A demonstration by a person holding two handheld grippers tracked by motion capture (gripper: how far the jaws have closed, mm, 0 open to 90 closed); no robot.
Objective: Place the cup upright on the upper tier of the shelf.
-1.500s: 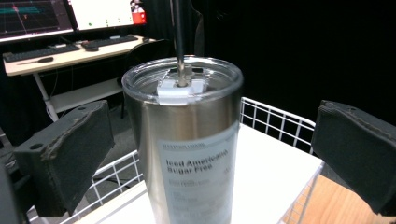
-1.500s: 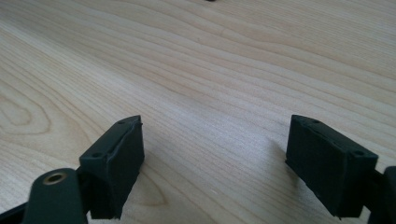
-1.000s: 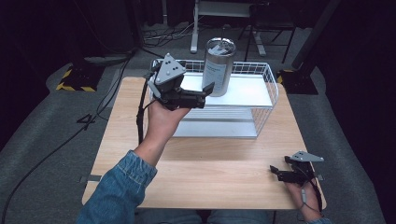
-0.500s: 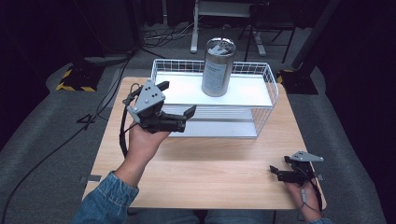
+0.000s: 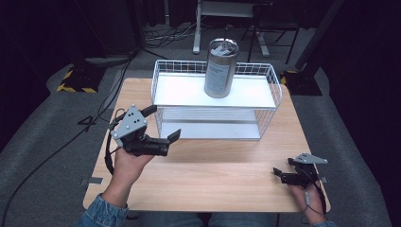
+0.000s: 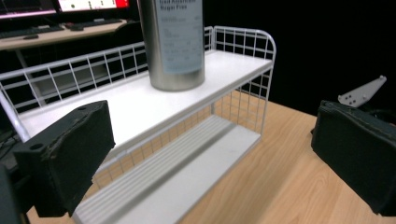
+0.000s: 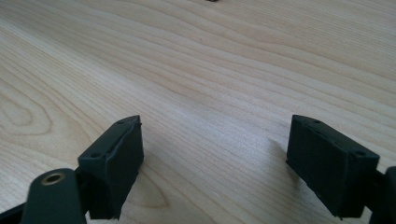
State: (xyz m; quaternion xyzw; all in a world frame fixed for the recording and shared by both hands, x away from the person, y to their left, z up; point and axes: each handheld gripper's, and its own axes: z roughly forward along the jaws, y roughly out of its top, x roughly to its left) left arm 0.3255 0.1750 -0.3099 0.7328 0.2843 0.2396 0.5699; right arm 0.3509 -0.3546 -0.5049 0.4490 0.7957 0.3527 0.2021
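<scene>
At the near edge of the wooden table (image 5: 208,184), the right gripper (image 5: 283,176) rests low on the bare boards by the right corner, its jaws set wide apart with nothing between them; the right gripper view looks along those black pads across plain wood grain.

Farther in, on the left side, the left gripper (image 5: 163,124) is held above the table in front of the white wire rack (image 5: 272,78), its jaws likewise spread and empty. A second ago this gripper was up at the rack's top shelf, right beside the metal canister (image 5: 221,68); half a second ago it was already halfway back; now it is clear of the rack and drawn toward the person's side. The canister has not moved in that time.

Beyond, the canister stands upright on the top shelf, right of the middle, untouched by either gripper. In the left gripper view, the canister (image 6: 173,44) rises between the open pads, well apart from them, with the lower shelf bare beneath it.

Judging from the retreat and the empty jaws, the placing of the canister on the rack looks finished, and the left hand appears to be heading back to rest.
</scene>
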